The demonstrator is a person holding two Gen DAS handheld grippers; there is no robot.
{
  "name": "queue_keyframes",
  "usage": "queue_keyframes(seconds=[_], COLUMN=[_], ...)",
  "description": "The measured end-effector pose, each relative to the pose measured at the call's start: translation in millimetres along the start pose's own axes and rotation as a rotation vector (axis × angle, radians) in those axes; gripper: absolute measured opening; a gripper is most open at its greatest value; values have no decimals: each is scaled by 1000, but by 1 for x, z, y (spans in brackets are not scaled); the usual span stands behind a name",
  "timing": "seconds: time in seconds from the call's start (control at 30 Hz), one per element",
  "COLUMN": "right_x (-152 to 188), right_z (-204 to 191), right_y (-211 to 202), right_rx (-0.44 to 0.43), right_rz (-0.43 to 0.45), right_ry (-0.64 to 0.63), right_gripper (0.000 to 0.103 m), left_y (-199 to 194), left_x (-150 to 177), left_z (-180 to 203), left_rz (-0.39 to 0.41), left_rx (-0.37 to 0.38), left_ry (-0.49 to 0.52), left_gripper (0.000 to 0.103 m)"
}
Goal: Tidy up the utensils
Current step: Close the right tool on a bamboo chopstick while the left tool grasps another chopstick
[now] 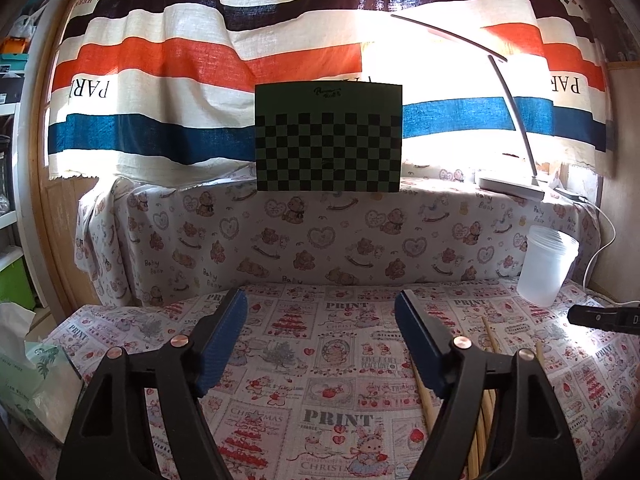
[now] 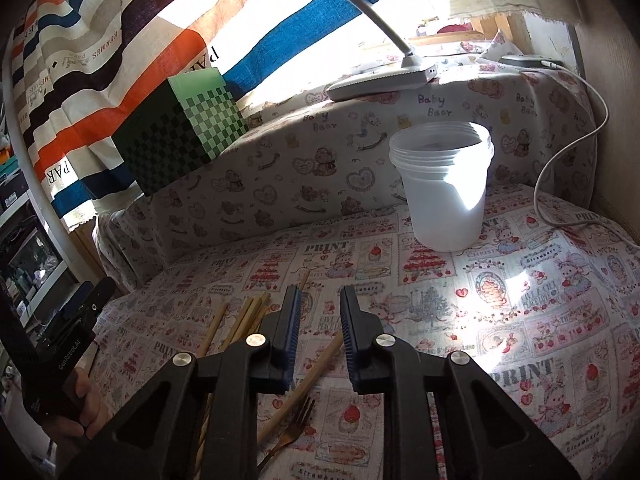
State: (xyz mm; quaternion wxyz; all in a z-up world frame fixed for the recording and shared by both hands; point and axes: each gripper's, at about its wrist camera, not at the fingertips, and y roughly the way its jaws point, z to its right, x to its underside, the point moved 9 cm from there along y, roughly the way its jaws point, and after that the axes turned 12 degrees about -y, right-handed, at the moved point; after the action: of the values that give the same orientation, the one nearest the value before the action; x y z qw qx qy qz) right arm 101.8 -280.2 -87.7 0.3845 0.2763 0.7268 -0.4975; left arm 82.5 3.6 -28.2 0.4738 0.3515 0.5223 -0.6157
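Several wooden chopsticks (image 2: 240, 316) lie on the printed tablecloth, and one chopstick (image 2: 308, 380) lies slanted under my right gripper beside a brass fork (image 2: 296, 420). A translucent plastic cup (image 2: 444, 184) stands upright at the back right; it also shows in the left wrist view (image 1: 546, 266). My right gripper (image 2: 320, 304) hovers above the slanted chopstick, jaws partly open and empty. My left gripper (image 1: 320, 308) is wide open and empty, with chopsticks (image 1: 424, 396) under its right finger. The right gripper's body (image 1: 604, 316) shows at the right edge.
A green checkered box (image 1: 328, 138) and a white desk lamp (image 1: 512, 186) stand on the raised ledge behind. A white cable (image 2: 568, 152) runs down the right side. A tissue pack (image 1: 36, 380) sits at the left table edge. The left gripper's body (image 2: 60, 344) is at left.
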Motion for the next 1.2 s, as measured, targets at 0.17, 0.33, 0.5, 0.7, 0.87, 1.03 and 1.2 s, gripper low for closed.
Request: queue_keyframes(seconds=[0.17,0.33,0.5,0.7,0.87,1.03,1.2], right_x=[27,38,36,35,31,1,-29], right_z=[13,7,-4,-16,-16,-7,9], right_y=[38,55,67,77,75,40,4], right_rx=[15,-4,23,69,8,-56,-54], right_rz=[-239,-333,-362,-373,-308,-111,62], right_ry=[87,149,138,63,98,126,148], right_gripper=[19,19,19,19,11,8,8], left_y=[0,-1,-2,-2,-2,2,27], left_x=[0,-1,-1,-1,-1,3,19], left_z=[0,-1,-1,-2,-2,-5,17], left_rz=[2,8,11,11,11,-22,-257], left_rx=[-5,-8,-14,-15,-15,-41,11], left_ry=[2,4,2,3,2,11,48], left_gripper=[82,89,94,96,96,97,93])
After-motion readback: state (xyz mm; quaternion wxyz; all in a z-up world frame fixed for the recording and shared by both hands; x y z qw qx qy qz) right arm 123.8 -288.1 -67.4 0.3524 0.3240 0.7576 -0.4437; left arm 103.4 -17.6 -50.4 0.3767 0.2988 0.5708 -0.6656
